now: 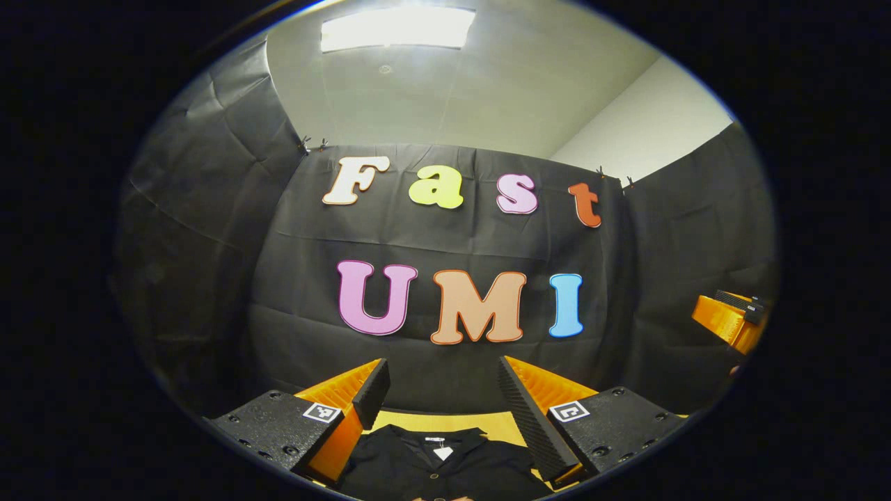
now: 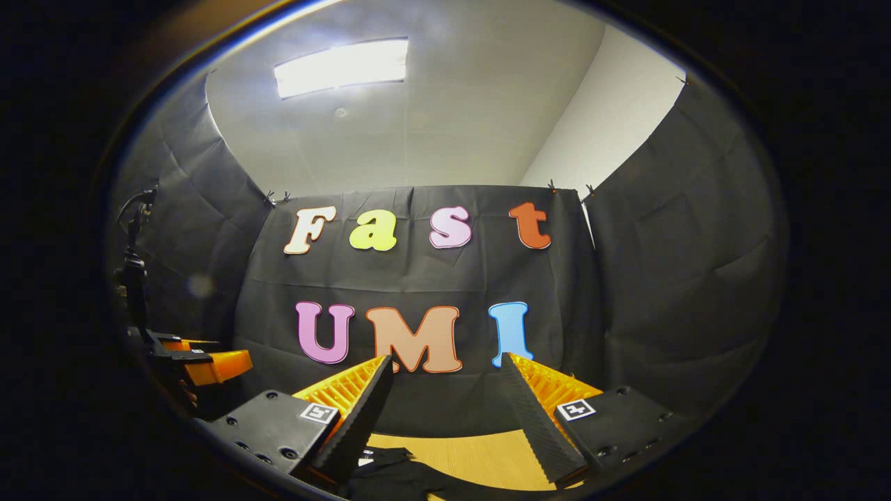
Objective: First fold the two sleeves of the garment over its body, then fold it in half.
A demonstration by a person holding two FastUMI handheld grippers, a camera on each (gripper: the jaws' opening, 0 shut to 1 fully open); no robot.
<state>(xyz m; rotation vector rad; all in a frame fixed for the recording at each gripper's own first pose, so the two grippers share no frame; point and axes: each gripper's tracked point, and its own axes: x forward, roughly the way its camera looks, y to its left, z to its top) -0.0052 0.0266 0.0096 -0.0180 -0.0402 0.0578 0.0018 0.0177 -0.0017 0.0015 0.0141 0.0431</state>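
Our left gripper [image 1: 445,407] is held level and raised, aimed at the booth wall, jaws wide apart and empty. Between and below its fingers lies the black garment [image 1: 445,463], collar toward us, on the wooden table [image 1: 487,423]. Our right gripper [image 2: 445,410] has the same pose, spread wide, holding nothing, the garment's edge [image 2: 397,476] below it.

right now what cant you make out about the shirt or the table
- Shirt: left gripper view, the bottom edge cuts off everything below the collar, so sleeves are unseen.
- Shirt in right gripper view: the edge and the right gripper leave just a dark scrap.
- Table: a small strip shows between the fingers.
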